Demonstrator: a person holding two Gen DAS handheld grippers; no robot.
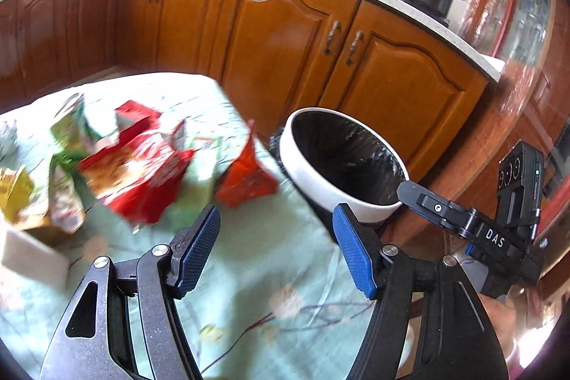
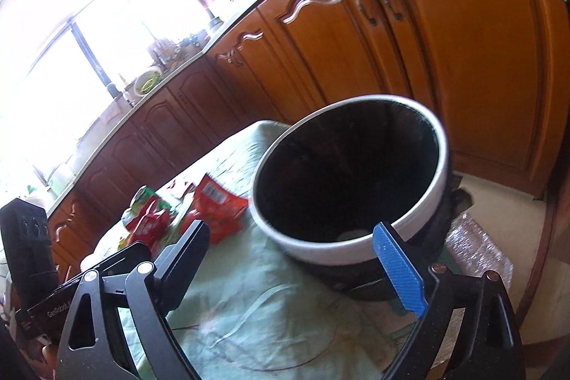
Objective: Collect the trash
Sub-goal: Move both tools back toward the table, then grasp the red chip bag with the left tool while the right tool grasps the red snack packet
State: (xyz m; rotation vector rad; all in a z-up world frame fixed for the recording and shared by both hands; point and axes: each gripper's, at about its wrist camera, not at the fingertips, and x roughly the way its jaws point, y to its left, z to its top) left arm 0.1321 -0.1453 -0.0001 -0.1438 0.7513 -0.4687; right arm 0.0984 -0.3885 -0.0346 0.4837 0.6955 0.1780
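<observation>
**Observer:** What could go wrong from here?

**Me:** The wrappers are light and crinkly. If my left gripper (image 1: 274,248) pinches only a corner of the big red bag (image 1: 139,173), it may slip out or drag its neighbours off the table's (image 1: 249,291) edge. The white-rimmed bin (image 2: 351,180) sits right at the table's corner, so a careless sweep from my right gripper (image 2: 295,259) could knock it.

**Observer:** Where is the trash?

**Me:** In the left wrist view the pile lies at about ten o'clock from my left fingers, the small red packet (image 1: 247,177) nearer twelve, and the bin at one o'clock. In the right view the bin is dead ahead at twelve, the packets at ten.

**Observer:** And your jaws?

**Me:** Both pairs stand wide apart and hold nothing. The left hangs over bare cloth, touching nothing I can see. Whether my right blue pad (image 2: 399,266) brushes the bin's rim, I cannot tell.
</observation>
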